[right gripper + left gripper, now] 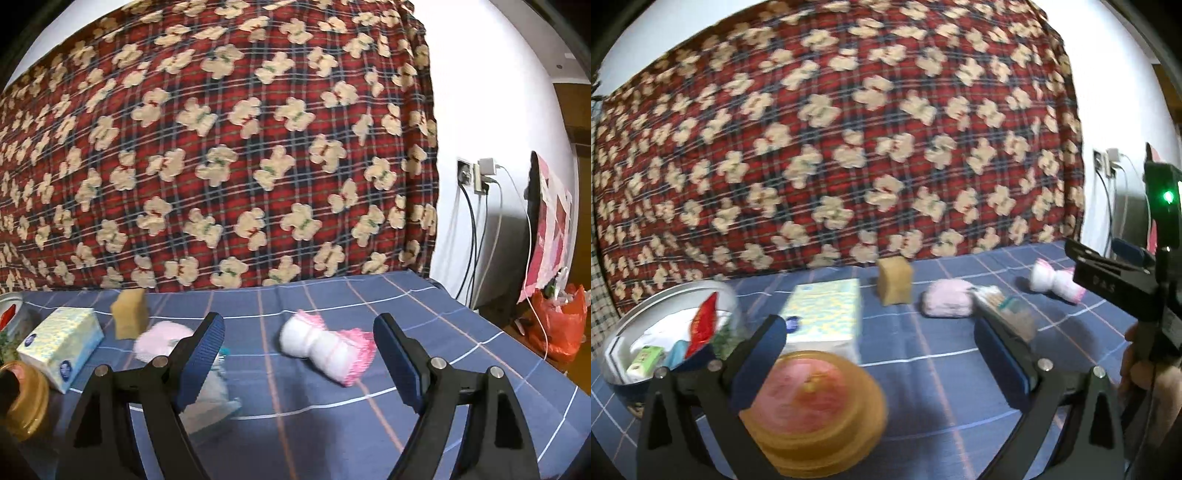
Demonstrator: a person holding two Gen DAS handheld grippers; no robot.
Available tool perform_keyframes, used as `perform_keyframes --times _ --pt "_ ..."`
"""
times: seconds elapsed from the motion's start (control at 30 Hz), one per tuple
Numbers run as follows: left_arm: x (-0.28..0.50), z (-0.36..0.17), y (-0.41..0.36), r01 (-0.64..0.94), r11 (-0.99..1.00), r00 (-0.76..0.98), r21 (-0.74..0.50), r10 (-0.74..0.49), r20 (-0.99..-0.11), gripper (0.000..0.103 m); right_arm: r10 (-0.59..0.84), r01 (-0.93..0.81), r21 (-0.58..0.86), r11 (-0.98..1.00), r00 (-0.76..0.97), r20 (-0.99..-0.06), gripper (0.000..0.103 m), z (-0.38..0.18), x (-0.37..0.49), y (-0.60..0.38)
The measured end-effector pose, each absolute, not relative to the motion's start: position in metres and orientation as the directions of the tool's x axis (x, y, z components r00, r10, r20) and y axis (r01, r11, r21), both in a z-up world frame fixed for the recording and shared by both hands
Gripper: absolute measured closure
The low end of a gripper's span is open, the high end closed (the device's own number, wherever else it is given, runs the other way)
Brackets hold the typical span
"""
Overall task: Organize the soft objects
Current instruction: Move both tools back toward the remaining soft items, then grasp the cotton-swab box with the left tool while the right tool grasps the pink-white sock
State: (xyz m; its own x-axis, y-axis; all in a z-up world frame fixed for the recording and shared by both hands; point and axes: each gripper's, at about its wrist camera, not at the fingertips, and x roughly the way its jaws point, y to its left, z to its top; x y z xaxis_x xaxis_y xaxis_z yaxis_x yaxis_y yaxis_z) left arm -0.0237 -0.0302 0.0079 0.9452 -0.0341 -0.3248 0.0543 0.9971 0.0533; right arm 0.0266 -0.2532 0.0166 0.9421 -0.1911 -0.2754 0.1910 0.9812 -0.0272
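Note:
Soft objects lie on a blue checked bedsheet (923, 343). A white and pink rolled cloth (327, 347) lies ahead of my open, empty right gripper (299, 354); it also shows in the left wrist view (1057, 280). A fluffy pink ball (946, 298) (160, 341) sits mid-bed. A tan sponge block (894, 280) (130, 313) stands behind it. A clear packet of small items (1004, 308) lies by my left gripper's right finger. My left gripper (879, 350) is open, with a pink and gold round tin (816, 410) low between its fingers.
A tissue box (824, 317) (61, 347) lies left of centre. A round bowl (620, 369) holding packets sits at far left. A red plaid bear-print quilt (849, 129) rises behind the bed. Wall sockets with cables (476, 177) and a red bag (557, 321) are at right.

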Motion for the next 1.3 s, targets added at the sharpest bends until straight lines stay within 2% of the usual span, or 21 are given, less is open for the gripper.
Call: perform_keyframes --times 0.2,0.27,0.33,0.47,0.67,0.73,0.83,0.9,0.97,1.0,1.07,1.13,1.3 --pt "-0.001 0.003 -0.062 0.147 0.989 0.888 0.004 -0.13 -0.441 0.001 -0.225 0.227 -0.025 0.974 0.933 -0.282 0.018 0.017 0.03 -0.278" --pt "0.013 -0.001 -0.075 0.176 0.983 0.853 -0.048 -0.177 -0.492 0.001 -0.239 0.243 -0.02 0.97 0.927 -0.289 0.018 0.017 0.031 -0.286" --pt "0.025 -0.006 -0.085 0.189 0.978 0.823 -0.09 -0.208 -0.528 0.007 -0.246 0.253 -0.015 0.967 0.923 -0.294 0.018 0.017 0.032 -0.291" --pt "0.054 -0.015 -0.102 0.178 0.964 0.759 -0.195 -0.261 -0.597 0.007 -0.267 0.269 -0.034 0.963 0.919 -0.289 0.018 0.017 0.033 -0.3" --pt "0.093 -0.029 -0.132 0.132 0.955 0.69 -0.265 -0.281 -0.667 0.016 -0.253 0.264 -0.005 0.964 0.918 -0.306 0.018 0.017 0.036 -0.317" --pt "0.102 -0.033 -0.139 0.127 0.956 0.673 -0.264 -0.279 -0.685 0.025 -0.236 0.261 0.032 0.965 0.914 -0.329 0.018 0.016 0.038 -0.324" --pt "0.117 -0.044 -0.147 0.1 0.949 0.62 -0.299 -0.294 -0.727 0.027 -0.227 0.266 0.064 0.962 0.908 -0.352 0.018 0.014 0.041 -0.33" --pt "0.12 -0.043 -0.149 0.082 0.95 0.629 -0.301 -0.284 -0.724 0.028 -0.226 0.269 0.075 0.96 0.907 -0.356 0.018 0.014 0.042 -0.332" --pt "0.122 -0.045 -0.152 0.086 0.95 0.624 -0.302 -0.287 -0.727 0.033 -0.224 0.268 0.08 0.96 0.908 -0.355 0.018 0.014 0.041 -0.333" --pt "0.123 -0.045 -0.155 0.086 0.954 0.622 -0.286 -0.276 -0.733 0.048 -0.225 0.268 0.078 0.96 0.907 -0.356 0.018 0.014 0.041 -0.333" --pt "0.123 -0.046 -0.155 0.108 0.947 0.614 -0.304 -0.304 -0.728 0.064 -0.225 0.27 0.078 0.96 0.905 -0.36 0.018 0.014 0.041 -0.333" --pt "0.125 -0.048 -0.151 0.128 0.934 0.602 -0.333 -0.34 -0.722 0.071 -0.225 0.272 0.085 0.959 0.905 -0.362 0.018 0.014 0.04 -0.335" --pt "0.115 -0.044 -0.144 0.165 0.925 0.607 -0.343 -0.37 -0.703 0.072 -0.219 0.286 0.135 0.949 0.902 -0.373 0.018 0.014 0.04 -0.345"
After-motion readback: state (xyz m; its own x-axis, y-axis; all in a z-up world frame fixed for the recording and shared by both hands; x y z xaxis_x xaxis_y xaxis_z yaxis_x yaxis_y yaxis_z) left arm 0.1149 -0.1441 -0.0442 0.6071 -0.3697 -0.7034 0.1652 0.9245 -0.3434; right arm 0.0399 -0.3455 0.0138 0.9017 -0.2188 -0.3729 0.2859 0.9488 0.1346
